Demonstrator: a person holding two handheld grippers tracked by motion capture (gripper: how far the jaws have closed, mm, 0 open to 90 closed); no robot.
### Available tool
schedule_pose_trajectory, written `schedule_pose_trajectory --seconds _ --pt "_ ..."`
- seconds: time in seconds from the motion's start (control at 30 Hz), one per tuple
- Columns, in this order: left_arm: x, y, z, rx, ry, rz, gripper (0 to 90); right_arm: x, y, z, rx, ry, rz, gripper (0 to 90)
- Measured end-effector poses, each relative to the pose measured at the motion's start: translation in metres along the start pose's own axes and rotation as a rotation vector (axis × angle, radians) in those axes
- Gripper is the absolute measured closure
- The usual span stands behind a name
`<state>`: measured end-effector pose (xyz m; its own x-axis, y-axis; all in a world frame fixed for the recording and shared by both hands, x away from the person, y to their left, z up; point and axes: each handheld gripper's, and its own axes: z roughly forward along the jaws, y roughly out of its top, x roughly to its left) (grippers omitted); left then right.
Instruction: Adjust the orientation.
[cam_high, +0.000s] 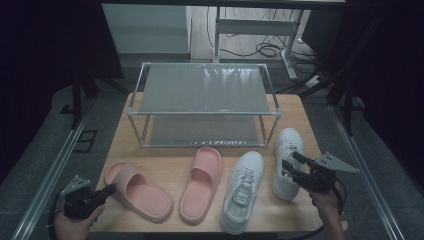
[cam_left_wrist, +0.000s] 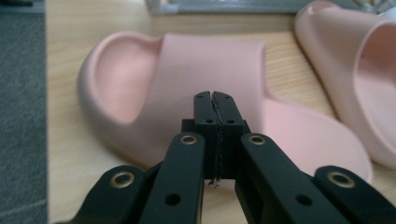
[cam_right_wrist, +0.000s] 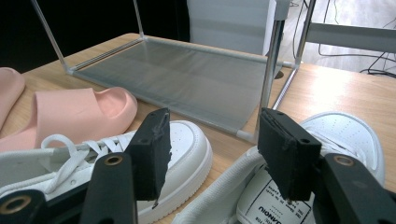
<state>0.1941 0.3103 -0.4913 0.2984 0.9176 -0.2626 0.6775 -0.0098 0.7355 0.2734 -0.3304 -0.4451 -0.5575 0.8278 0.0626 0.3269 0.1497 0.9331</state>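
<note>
A pair of pink slides lies at the table's front. My left gripper (cam_high: 111, 188) is shut with nothing in it, its tip right beside the left slide (cam_high: 137, 191), low at the front left corner. In the left gripper view the closed jaws (cam_left_wrist: 215, 100) point at that slide's strap (cam_left_wrist: 187, 84), with the other slide (cam_left_wrist: 355, 70) to the right. My right gripper (cam_high: 290, 160) stands open over the heel end of the right white sneaker (cam_high: 290, 140). Its jaws (cam_right_wrist: 215, 149) straddle the gap between the left sneaker (cam_right_wrist: 182, 144) and the right sneaker (cam_right_wrist: 345, 130), pressing on neither.
A two-tier metal shoe rack (cam_high: 205, 90) with grey mesh shelves stands at the back of the wooden table (cam_high: 170, 160); both shelves are bare. The second pink slide (cam_high: 202, 182) and the left sneaker (cam_high: 243, 190) lie mid-front. Cables and a desk frame (cam_high: 260, 27) are behind.
</note>
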Motion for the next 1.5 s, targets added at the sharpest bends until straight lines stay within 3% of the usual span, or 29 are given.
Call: schedule_pose_trajectory --seconds 0.23,0.6,1.07,1.5 --pt "0.010 -0.015 0.004 0.034 0.019 -0.035 90.0 0.002 0.001 -0.001 0.000 -0.001 -0.011 44.3" --pt "0.012 -0.017 0.014 0.061 0.019 -0.038 90.0 0.000 0.000 -0.002 0.002 -0.008 -0.003 44.1" --pt "0.021 -0.014 0.019 0.059 0.017 -0.049 90.0 0.002 -0.002 0.002 0.015 -0.011 -0.014 44.1" --pt "0.027 0.000 0.035 0.060 -0.001 -0.039 90.0 0.002 -0.002 0.000 0.014 -0.015 -0.017 44.3"
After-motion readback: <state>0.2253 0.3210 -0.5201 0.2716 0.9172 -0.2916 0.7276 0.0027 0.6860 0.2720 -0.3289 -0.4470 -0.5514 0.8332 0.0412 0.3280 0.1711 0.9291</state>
